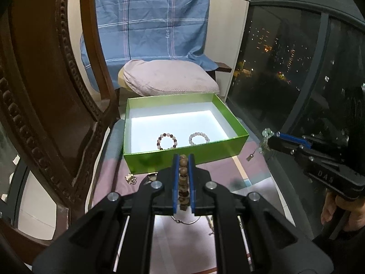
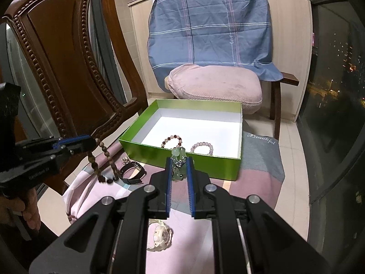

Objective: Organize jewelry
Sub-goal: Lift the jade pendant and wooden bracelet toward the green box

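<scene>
My left gripper (image 1: 183, 157) is shut on a string of brown wooden beads (image 1: 183, 175), just short of the green box's front wall (image 1: 205, 153). In the right wrist view that gripper (image 2: 92, 142) is at the left, and the brown string (image 2: 102, 157) hangs from it down to the cloth. My right gripper (image 2: 179, 159) is shut on a pale green bead piece (image 2: 176, 153) close to the box's near wall (image 2: 205, 166). In the box lie a pink-and-dark bead bracelet (image 2: 173, 140) and a pale bead bracelet (image 2: 203, 148).
On the pink and grey cloth lie a black watch (image 2: 133, 171), a white watch (image 2: 159, 235) and a small gold charm (image 1: 130, 178). A carved wooden chair (image 2: 68, 68) stands left of the box, a pink pillow (image 2: 214, 86) behind it, and dark window glass (image 1: 296, 68) to the right.
</scene>
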`<action>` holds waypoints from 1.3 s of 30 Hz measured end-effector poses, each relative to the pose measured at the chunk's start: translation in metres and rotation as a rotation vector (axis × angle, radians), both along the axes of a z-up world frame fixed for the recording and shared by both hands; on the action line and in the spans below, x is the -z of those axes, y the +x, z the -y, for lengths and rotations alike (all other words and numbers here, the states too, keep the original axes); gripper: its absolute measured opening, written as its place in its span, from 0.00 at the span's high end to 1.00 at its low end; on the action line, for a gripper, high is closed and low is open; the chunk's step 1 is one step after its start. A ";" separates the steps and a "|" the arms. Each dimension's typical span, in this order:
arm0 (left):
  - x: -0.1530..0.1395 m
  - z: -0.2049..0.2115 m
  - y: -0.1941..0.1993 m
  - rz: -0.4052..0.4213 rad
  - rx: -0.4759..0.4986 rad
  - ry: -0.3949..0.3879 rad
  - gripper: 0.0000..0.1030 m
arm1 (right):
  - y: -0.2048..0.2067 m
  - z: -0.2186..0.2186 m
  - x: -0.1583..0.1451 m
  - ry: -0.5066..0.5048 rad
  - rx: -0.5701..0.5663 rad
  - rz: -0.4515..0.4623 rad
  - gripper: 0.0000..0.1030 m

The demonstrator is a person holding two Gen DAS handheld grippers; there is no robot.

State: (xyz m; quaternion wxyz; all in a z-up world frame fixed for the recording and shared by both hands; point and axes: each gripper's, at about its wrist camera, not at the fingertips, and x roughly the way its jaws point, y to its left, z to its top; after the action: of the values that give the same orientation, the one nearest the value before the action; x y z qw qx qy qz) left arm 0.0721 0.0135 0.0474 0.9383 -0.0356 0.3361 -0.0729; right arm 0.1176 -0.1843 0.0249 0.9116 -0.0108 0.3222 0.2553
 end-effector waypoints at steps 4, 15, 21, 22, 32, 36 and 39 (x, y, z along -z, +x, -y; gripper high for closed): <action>-0.004 0.002 -0.004 0.010 -0.001 -0.002 0.92 | 0.001 0.000 0.000 0.000 0.004 -0.001 0.88; -0.003 -0.006 -0.005 0.023 -0.044 0.005 0.92 | 0.002 -0.003 -0.001 -0.027 0.014 0.011 0.88; -0.005 -0.004 -0.006 0.026 -0.044 0.015 0.92 | 0.005 -0.005 -0.003 -0.021 0.006 0.015 0.88; -0.006 -0.003 -0.006 0.029 -0.044 0.016 0.92 | 0.005 -0.004 -0.003 -0.019 0.006 0.016 0.88; -0.007 0.002 -0.001 0.033 -0.033 0.011 0.92 | 0.005 -0.004 -0.004 -0.019 0.001 0.020 0.88; -0.007 0.002 -0.001 0.034 -0.035 0.009 0.92 | 0.006 -0.004 -0.004 -0.018 0.002 0.021 0.88; -0.007 0.001 0.000 0.033 -0.035 0.008 0.92 | 0.006 -0.004 -0.004 -0.017 0.002 0.020 0.88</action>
State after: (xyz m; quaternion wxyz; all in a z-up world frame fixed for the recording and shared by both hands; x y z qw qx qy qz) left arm 0.0721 0.0121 0.0539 0.9449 -0.0364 0.3205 -0.0557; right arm 0.1234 -0.1800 0.0285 0.9149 -0.0211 0.3150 0.2516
